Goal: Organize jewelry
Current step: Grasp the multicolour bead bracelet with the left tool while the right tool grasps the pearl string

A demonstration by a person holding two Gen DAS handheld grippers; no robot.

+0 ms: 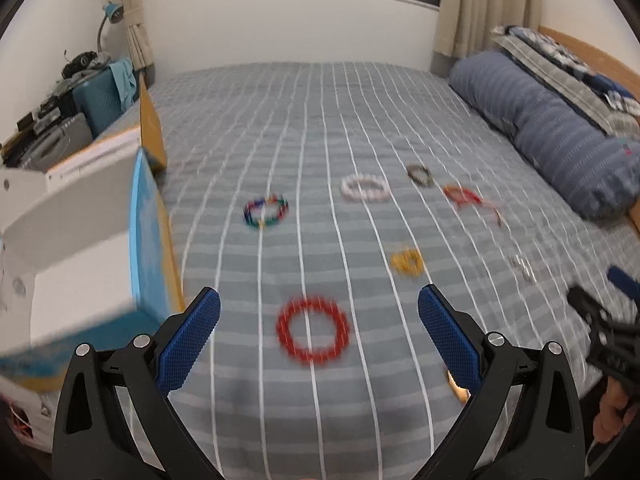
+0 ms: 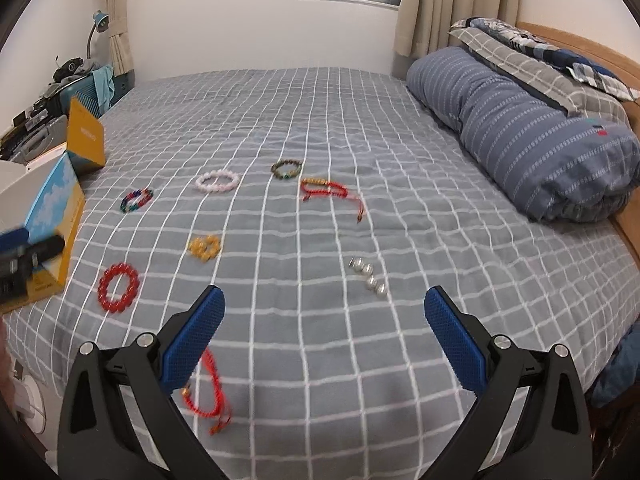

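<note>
Both jaw sets wide open, holding nothing. My left gripper (image 1: 319, 328) hangs over the red bracelet (image 1: 312, 329) on the bed (image 1: 280, 120), probably first pick: it lies nearest the box (image 1: 80, 280). Right gripper (image 2: 325, 330) waits near the silver beads (image 2: 369, 276).

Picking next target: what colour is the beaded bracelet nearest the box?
Red beaded bracelet, clearest in the right wrist view.

The left gripper (image 1: 319, 305) hangs wide open above a red bracelet (image 1: 313, 329) near the bed's (image 1: 280, 120) front edge. A box (image 1: 80, 280) sits at the left edge.
</note>
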